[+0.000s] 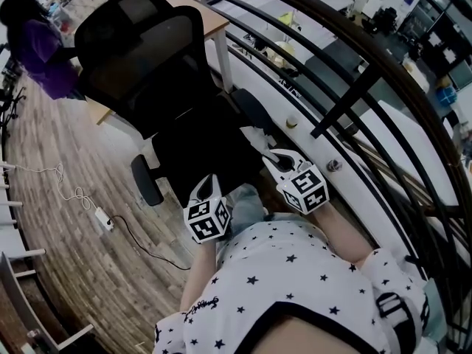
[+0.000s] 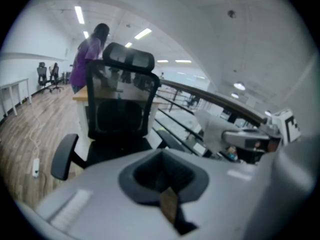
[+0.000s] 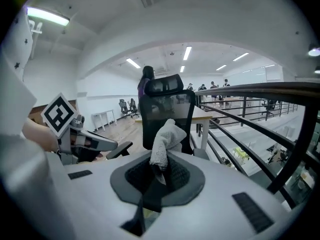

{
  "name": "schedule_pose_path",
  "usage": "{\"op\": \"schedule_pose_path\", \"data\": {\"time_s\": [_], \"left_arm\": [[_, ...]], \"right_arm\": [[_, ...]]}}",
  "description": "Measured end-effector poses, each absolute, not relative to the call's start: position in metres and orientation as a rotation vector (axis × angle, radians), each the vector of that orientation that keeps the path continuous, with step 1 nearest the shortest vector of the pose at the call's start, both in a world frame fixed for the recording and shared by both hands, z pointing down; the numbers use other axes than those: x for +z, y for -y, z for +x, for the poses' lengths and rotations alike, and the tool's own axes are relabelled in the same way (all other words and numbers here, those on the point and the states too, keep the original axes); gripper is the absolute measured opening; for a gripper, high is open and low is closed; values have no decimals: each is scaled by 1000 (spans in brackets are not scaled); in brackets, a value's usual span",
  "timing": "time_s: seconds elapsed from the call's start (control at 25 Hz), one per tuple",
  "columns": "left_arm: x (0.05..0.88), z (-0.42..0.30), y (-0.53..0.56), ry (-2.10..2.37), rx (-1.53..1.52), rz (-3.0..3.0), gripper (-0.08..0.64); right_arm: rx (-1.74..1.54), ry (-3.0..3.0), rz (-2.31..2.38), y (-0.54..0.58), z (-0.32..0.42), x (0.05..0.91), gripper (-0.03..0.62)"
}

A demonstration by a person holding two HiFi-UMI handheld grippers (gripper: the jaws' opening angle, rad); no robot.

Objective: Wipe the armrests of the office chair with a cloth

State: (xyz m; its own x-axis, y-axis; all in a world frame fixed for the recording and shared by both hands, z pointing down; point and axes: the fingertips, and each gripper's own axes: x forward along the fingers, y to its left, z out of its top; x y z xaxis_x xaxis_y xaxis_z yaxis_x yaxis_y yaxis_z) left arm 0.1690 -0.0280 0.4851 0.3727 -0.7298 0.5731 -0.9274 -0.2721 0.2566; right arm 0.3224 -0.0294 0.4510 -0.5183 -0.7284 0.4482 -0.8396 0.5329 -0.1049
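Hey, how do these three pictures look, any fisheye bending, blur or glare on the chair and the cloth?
Head view: strong fisheye, the railing bows in an arc; the office chair is dark but fairly sharp. Left gripper view: soft throughout, with bright ceiling lights overhead. Right gripper view: the cloth is fairly sharp and evenly lit; black vignette in the corners.

Open office w/ desk (image 1: 215,22), office chair (image 1: 140,65), mezz. railing (image 1: 352,98).
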Motion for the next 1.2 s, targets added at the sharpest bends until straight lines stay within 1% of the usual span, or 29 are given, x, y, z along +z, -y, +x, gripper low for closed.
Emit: {"op": "schedule_pose_path", "data": {"time_s": [0.68, 1.2], "left_arm": [[477, 180, 14, 1418, 468, 2103, 2], [476, 172, 13, 1414, 457, 2109, 2]], "right_arm": [[465, 2527, 1265, 3, 315, 436, 31], [425, 2536, 1253, -2, 302, 435, 31]]}}
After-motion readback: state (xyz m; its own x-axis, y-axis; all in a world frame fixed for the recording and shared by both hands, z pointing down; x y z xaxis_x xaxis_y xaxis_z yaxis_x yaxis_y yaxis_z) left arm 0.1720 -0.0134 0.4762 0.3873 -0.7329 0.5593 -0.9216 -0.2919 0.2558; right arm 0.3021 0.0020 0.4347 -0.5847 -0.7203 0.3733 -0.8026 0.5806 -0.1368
